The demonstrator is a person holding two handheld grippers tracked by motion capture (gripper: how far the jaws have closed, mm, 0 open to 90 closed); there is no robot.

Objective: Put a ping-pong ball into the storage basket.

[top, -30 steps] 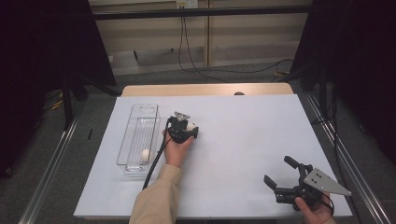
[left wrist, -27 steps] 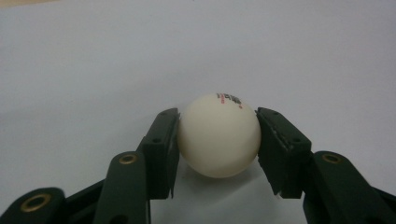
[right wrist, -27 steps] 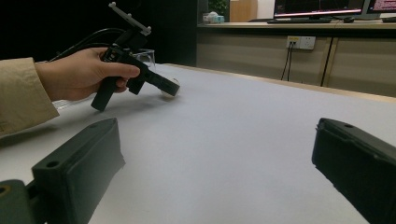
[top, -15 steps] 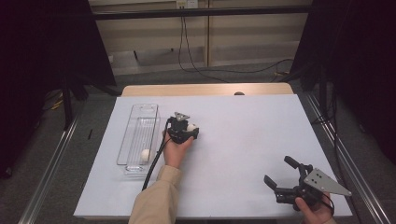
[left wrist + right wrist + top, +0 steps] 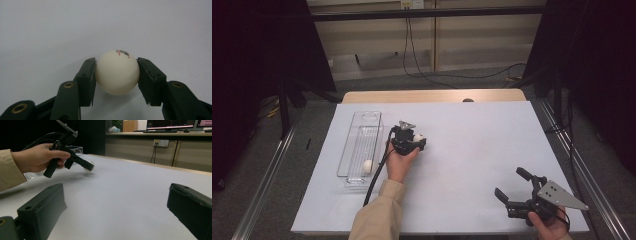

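— Nothing much has shifted since a moment ago, as far as I can see. Left gripper point(image 5: 418, 138) is in the same spot beside the tray point(image 5: 353, 145), right one parked at the near corner.

— Has it got the ball point(image 5: 117, 72)?

— Yes. Look along its jaws: they press on the ball from both sides, one pad on each flank, red print on top. It's a firm pinch. Whether the ball sits on the table point(image 5: 482, 150) or hangs just over it, I can't tell; there's a shadow right under it.

— And where is that against the tray?

— Just to the right of it, outside the clear wall, about level with the tray's middle. From the right gripper's camera you can see the left hand point(image 5: 40, 157) tilting the tool down toward the table, ball at the tip.

— The right gripper point(image 5: 512, 192)?

— Jaws spread wide, nothing between them, held low near the front edge, well apart from everything. Idle, I'd say.

— So how far along are we?

— One ball point(image 5: 367, 165) already lies in the tray, toward its near end. The second is gripped but not yet in. I'd judge it about halfway: what's left is to lift it over the wall, set it inside and let go. I see no other balls on the table.
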